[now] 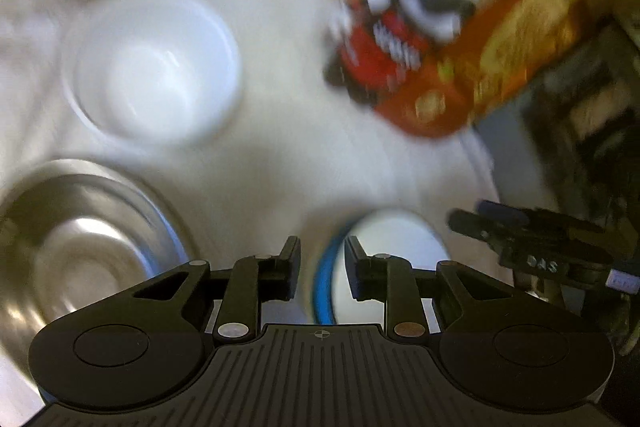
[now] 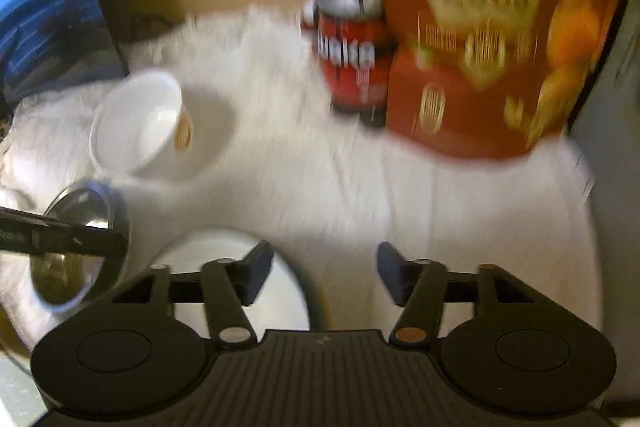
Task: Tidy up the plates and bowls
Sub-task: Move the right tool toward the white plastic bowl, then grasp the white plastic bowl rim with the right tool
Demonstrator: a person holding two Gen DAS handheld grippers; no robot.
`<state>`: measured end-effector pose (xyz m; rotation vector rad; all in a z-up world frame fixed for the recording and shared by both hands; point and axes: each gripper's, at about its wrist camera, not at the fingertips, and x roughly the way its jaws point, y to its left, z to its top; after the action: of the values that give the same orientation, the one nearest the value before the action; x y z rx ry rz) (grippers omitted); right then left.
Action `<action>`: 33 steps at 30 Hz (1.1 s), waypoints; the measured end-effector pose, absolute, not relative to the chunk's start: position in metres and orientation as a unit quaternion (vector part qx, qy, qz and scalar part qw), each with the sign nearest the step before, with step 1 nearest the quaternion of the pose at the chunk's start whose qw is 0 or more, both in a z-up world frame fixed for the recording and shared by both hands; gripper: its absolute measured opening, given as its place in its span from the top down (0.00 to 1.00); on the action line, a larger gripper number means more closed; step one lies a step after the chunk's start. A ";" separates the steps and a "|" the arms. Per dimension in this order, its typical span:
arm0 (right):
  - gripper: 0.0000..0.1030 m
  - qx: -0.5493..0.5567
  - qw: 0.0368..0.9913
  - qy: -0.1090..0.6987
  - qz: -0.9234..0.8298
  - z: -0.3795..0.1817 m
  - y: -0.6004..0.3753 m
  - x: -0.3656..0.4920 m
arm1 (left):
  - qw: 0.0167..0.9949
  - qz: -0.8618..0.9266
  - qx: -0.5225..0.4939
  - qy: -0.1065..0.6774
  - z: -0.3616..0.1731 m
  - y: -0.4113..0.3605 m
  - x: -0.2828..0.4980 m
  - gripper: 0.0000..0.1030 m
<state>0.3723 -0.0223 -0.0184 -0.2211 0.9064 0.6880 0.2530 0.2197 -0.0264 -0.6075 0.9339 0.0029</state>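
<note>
Covering nearly the whole surface, a white cloth (image 1: 280, 155) lies under everything, and both views are smeared with blur. On its far right side stands a big red and orange snack box (image 2: 500, 39), its long axis running up and away from the cameras; just beside it, touching or nearly so, a small panda-like figure in red (image 2: 348, 39) stands upright.

Largest of the dishes is the steel bowl (image 1: 80, 247), at the near left in the left wrist view, mouth up. Beyond it, a white bowl (image 1: 156, 67) sits mouth up on a white saucer or plate whose rim shows under it; in the right wrist view that bowl appears tipped toward the camera, though the fisheye may cause that. Being round, none of these has a long axis to name. A white plate with a blue rim (image 1: 384, 259) lies flat on the cloth at the near edge, right of the steel bowl and apart from it.

The left gripper (image 1: 322, 259) hangs above the blue-rimmed plate with a narrow gap between its jaws; the plate's rim shows through that gap, but the pads do not press on it, and whether they touch it cannot be told. The right gripper (image 2: 326, 275) stands with jaws well apart over bare cloth beside the plate, holding nothing.
</note>
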 end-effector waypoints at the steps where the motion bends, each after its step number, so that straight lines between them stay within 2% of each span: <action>1: 0.32 -0.112 0.841 0.417 0.327 -0.013 -0.015 0.373 | 0.857 0.016 -0.287 0.427 -0.019 0.231 0.250 0.74; 9: 0.31 -0.138 0.827 0.413 0.357 0.006 0.063 0.396 | 0.875 0.171 -0.285 0.351 -0.007 0.324 0.243 0.74; 12: 0.13 -0.146 0.838 0.389 0.353 0.008 0.095 0.409 | 0.868 0.217 -0.290 0.341 -0.017 0.350 0.249 0.74; 13: 0.12 -0.144 0.838 0.387 0.355 0.007 0.106 0.414 | 0.861 0.233 -0.294 0.343 -0.022 0.356 0.253 0.74; 18: 0.12 -0.126 0.794 0.442 0.398 -0.015 0.163 0.433 | 0.839 0.257 -0.328 0.350 -0.045 0.371 0.265 0.74; 23: 0.12 -0.107 0.761 0.508 0.388 -0.056 0.206 0.454 | 0.824 0.287 -0.322 0.368 -0.063 0.376 0.275 0.73; 24: 0.15 -0.107 0.755 0.520 0.386 -0.064 0.211 0.457 | 0.822 0.294 -0.319 0.370 -0.067 0.377 0.277 0.73; 26: 0.31 -0.103 0.735 0.542 0.393 -0.078 0.218 0.461 | 0.818 0.293 -0.328 0.369 -0.070 0.379 0.276 0.73; 27: 0.52 -0.102 0.725 0.553 0.398 -0.083 0.221 0.458 | 0.818 0.286 -0.339 0.365 -0.071 0.381 0.276 0.73; 28: 0.67 -0.099 0.712 0.565 0.406 -0.087 0.222 0.457 | 0.818 0.277 -0.351 0.363 -0.072 0.382 0.277 0.73; 31: 0.74 -0.092 0.701 0.565 0.424 -0.083 0.217 0.454 | 0.820 0.243 -0.376 0.356 -0.070 0.379 0.283 0.73; 33: 0.74 -0.097 0.710 0.554 0.423 -0.075 0.209 0.453 | 0.826 0.230 -0.368 0.360 -0.065 0.370 0.290 0.72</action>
<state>0.4531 0.2094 -0.0746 -0.2146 1.2299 0.9387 0.2898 0.3704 -0.0651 -0.7821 0.7643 0.4876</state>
